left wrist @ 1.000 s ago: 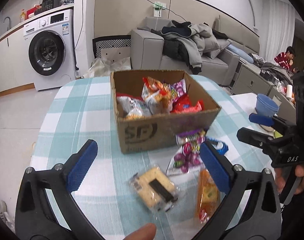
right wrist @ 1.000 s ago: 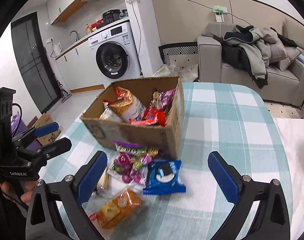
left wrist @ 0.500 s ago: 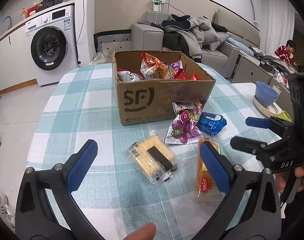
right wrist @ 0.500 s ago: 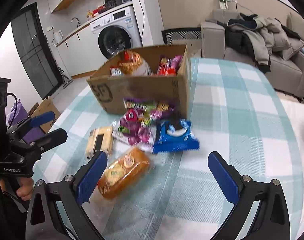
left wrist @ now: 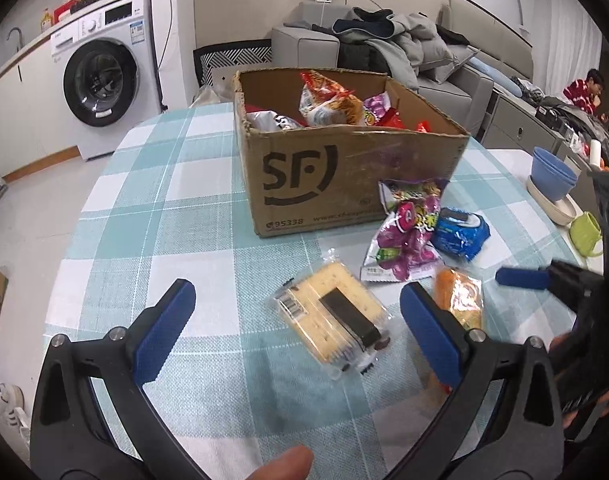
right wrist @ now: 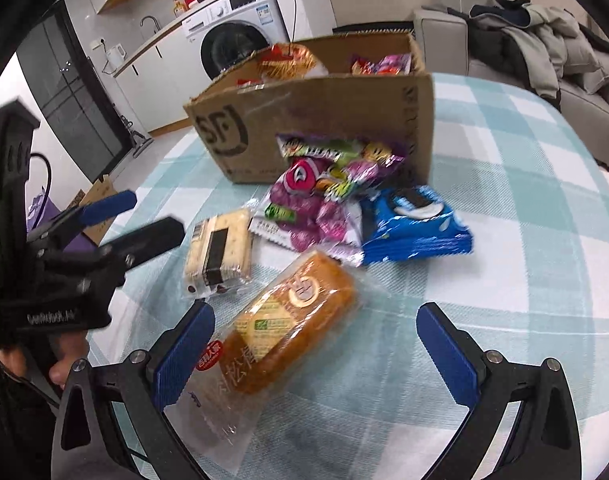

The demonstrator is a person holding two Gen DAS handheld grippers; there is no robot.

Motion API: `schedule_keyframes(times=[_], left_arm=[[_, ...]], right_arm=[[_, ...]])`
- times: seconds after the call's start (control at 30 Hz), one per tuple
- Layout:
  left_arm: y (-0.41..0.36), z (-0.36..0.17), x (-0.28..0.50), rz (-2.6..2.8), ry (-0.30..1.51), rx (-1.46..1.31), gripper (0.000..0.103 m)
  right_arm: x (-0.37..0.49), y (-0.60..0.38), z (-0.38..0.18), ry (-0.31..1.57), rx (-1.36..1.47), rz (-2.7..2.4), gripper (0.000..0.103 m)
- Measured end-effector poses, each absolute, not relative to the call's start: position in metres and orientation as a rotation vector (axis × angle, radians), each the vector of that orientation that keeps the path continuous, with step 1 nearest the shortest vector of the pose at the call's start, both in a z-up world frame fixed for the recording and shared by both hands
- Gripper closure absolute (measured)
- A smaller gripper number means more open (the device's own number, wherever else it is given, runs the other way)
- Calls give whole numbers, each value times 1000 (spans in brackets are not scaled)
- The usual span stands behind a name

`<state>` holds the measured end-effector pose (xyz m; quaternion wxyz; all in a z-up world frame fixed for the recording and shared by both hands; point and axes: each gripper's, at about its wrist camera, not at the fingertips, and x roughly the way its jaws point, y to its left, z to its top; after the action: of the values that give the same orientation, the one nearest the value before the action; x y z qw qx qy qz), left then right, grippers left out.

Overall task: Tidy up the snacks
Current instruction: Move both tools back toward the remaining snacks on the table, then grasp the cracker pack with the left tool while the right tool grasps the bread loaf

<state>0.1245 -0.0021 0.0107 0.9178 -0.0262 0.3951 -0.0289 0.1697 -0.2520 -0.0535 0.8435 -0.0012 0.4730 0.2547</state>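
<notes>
An open cardboard box [left wrist: 344, 176] [right wrist: 304, 120] holding several snack packs stands on the checked table. In front of it lie a purple candy bag [left wrist: 408, 236] [right wrist: 324, 196], a blue cookie pack [left wrist: 460, 236] [right wrist: 416, 228], a yellow cracker sandwich pack [left wrist: 336, 316] [right wrist: 220, 248] and an orange bread pack [left wrist: 460, 300] [right wrist: 288, 320]. My left gripper [left wrist: 296, 336] hangs open just above the cracker pack, which lies between its fingers. My right gripper [right wrist: 316, 356] is open low over the bread pack, its left finger by the pack's near end.
The round table [left wrist: 176, 208] with its teal checked cloth ends close on the left. A blue bowl [left wrist: 552, 176] and a green cup [left wrist: 584, 232] sit at the right. A washing machine [left wrist: 104, 76] and a sofa [left wrist: 384, 52] stand beyond. A person [left wrist: 584, 92] sits far right.
Both grippers have dropped and come nearer to the loose packs in front of the box. The right one closed in on the bread pack, the left one on the cracker pack.
</notes>
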Motion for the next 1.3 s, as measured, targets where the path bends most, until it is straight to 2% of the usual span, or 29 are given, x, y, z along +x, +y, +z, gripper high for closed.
schedule_keyframes(times=[0.17, 0.3, 0.57, 1.03, 1.3], left_arm=[[0, 10, 133, -48, 804, -45, 1], [4, 1, 134, -58, 829, -67, 1], [-1, -15, 140, -78, 880, -69, 1], [-20, -44, 164, -45, 968, -42, 1], [-9, -40, 165, -37, 969, -62, 1]], right_arm=[[168, -239, -58, 1008, -2, 507, 0], [162, -226, -62, 1013, -125, 434, 0], [154, -248, -58, 998, -217, 394, 0], [148, -277, -61, 958, -259, 417, 0], [142, -285, -57, 938, -263, 406, 0]])
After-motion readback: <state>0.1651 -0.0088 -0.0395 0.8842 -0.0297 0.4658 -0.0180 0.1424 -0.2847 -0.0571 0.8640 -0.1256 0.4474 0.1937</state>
